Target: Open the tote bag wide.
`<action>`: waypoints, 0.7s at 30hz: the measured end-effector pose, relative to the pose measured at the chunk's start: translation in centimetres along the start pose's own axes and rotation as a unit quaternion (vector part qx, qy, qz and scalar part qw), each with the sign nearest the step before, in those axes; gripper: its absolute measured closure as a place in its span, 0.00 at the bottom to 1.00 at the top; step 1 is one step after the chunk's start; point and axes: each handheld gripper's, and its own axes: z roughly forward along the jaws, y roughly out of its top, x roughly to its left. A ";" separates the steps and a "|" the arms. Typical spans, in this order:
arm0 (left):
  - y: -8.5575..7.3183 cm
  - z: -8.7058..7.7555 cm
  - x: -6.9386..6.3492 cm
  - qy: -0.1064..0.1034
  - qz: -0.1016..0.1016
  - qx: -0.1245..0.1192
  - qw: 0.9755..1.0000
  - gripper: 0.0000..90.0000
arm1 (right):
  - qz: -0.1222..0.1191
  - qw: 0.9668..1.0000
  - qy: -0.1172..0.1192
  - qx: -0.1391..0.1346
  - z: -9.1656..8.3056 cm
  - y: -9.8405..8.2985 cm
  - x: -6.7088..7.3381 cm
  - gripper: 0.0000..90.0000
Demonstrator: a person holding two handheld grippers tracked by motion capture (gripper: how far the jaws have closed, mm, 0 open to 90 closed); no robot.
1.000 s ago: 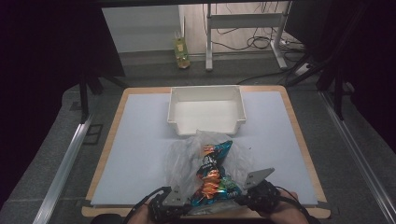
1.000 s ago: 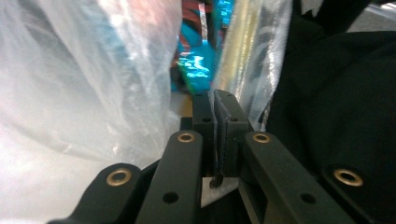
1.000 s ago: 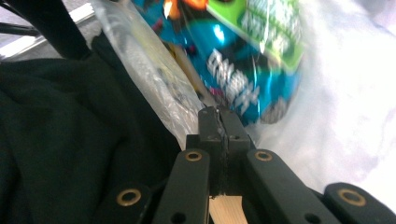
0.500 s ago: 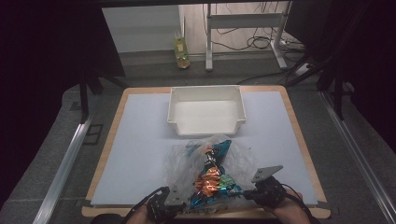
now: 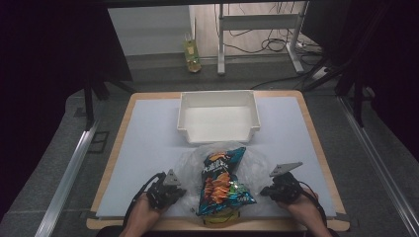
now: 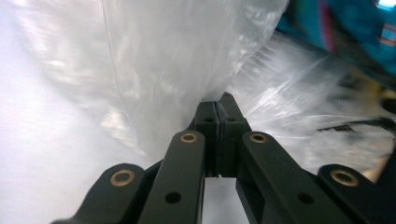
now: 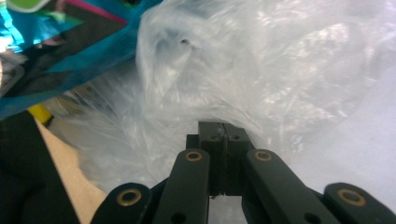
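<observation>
Spreading across the near middle of the table [image 5: 148,148], a clear plastic bag [image 5: 257,163] is seen crumpled and glossy, and a chip packet [image 5: 222,180] is lying in it, teal and orange, its foil creased and its near end reaching the table's front edge. Behind the bag, just beyond its far edge, a white bin [image 5: 218,118] is set squarely on the pale mat, and nothing is seen inside it. Beyond the table, a small green bottle [image 5: 191,55] is stood on the floor beside a metal frame leg, well apart from the work. Nothing is placed between the bag and the bin.

The bag is pinched at both sides. The left gripper [image 5: 173,190] is clamped tight, its jaws pressed together on a fold of film at the bag's left edge; in the left gripper view the plastic bag [image 6: 177,60] is drawn taut out of the closed tips. The right gripper [image 5: 269,190] is likewise closed fast on the film at the right edge, and the packet [image 7: 56,51] is glimpsed to one side there.
</observation>
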 end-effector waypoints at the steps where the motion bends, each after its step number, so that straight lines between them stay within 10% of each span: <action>1: 0.3 0.2 0.6 0.002 -0.010 -0.001 1.000 0.99 | 0.005 1.000 -0.001 -0.002 -0.1 0.0 -0.4 0.99; 9: 0.5 0.3 3.6 0.020 -0.066 -0.003 0.998 0.99 | 0.038 0.999 -0.024 -0.016 -0.9 -0.6 -2.4 0.99; 21: 1.7 -4.7 2.2 -0.036 -0.042 -0.077 0.995 0.97 | 0.010 0.999 -0.002 -0.044 -3.2 1.5 -0.3 0.96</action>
